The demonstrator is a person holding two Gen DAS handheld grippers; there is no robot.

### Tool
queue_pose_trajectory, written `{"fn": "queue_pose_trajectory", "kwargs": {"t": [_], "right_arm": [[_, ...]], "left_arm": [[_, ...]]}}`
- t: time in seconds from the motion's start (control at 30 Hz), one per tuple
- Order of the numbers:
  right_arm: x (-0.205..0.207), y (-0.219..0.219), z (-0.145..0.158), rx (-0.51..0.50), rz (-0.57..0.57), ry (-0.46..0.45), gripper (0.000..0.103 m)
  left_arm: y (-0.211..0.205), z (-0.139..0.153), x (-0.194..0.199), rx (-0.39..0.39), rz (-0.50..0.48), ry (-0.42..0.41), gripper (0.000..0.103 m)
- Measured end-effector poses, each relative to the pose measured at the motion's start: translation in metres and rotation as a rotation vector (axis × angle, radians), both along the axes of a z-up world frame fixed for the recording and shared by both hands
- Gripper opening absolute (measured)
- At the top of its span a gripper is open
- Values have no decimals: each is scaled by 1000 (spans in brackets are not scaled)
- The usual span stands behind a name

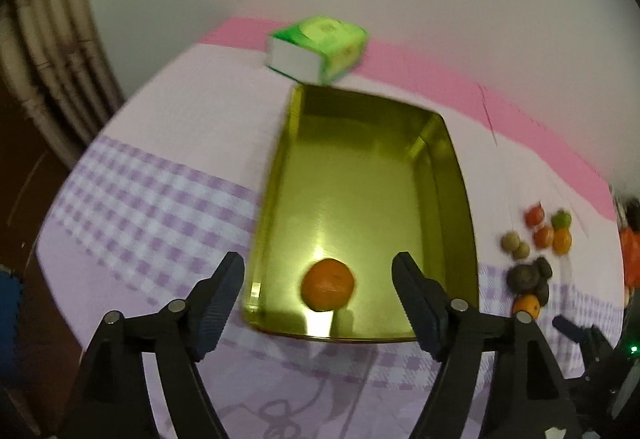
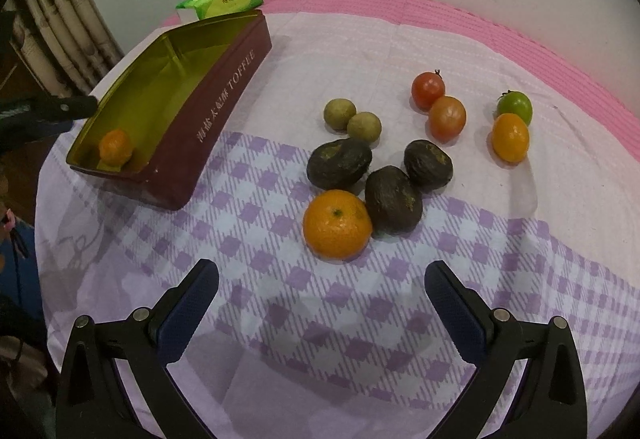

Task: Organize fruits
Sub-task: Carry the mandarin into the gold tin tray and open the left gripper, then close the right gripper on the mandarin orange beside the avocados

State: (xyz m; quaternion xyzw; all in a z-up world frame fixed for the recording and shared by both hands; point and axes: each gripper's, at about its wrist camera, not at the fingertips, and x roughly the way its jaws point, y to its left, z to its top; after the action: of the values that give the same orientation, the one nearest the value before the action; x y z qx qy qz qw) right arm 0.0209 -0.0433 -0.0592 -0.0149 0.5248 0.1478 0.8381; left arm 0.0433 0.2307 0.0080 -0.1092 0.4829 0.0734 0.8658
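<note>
In the left wrist view, the left gripper (image 1: 318, 281) filled the bottom of the frame with its jaws spread wide and nothing between the pads. A small orange (image 1: 328, 289) lay just beyond and between the fingertips, apart from both, on the gold floor of the tin box (image 1: 360, 167) near its closest wall. The tin ran up the middle of the frame, and a green tissue pack (image 1: 318, 50) sat just past its far end at upper centre. That view was smeared by motion, so the loose fruit at its right edge could be made out only as coloured blobs. In the right wrist view, the right gripper (image 2: 322, 289) stood at the bottom of the frame, jaws likewise wide apart and empty above the purple checked cloth (image 2: 360, 339). The large orange (image 2: 337, 224) lay just beyond the fingertips, a little above centre between them and not touched. It rested against the nearest of three dark avocados (image 2: 394, 199). Further up lay two small olive-brown fruits (image 2: 352, 120) side by side. To their right were a red tomato (image 2: 428, 90) touching an orange-red one (image 2: 447, 118), then a green tomato (image 2: 515, 107) above a small yellow-orange fruit (image 2: 510, 137). At the left, the maroon side of the tin showed the word TOFFEE.
</note>
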Motion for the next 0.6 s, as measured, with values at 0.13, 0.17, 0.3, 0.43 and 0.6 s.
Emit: {"fn": "queue_pose_trajectory", "kwargs": {"t": [0.13,0.17,0.3,0.43,0.6], "right_arm": [[5,2,-4,12,-5,16,95],[6,2,-5,10,-6,19,94],[8,6,-7,-3,-7,14,88],[12,10,-9,1,-17,20,84],[19,13,-13,-7,-35,28,69]], "left_arm": [[25,8,-16,20,121,-7,79],[30,9,-21,27,135,-12,80],[45,6,-36,24,168,3,85],[53,3,-40,-7,209,-1,85],[50,-1,-39,8,205,9,85]]}}
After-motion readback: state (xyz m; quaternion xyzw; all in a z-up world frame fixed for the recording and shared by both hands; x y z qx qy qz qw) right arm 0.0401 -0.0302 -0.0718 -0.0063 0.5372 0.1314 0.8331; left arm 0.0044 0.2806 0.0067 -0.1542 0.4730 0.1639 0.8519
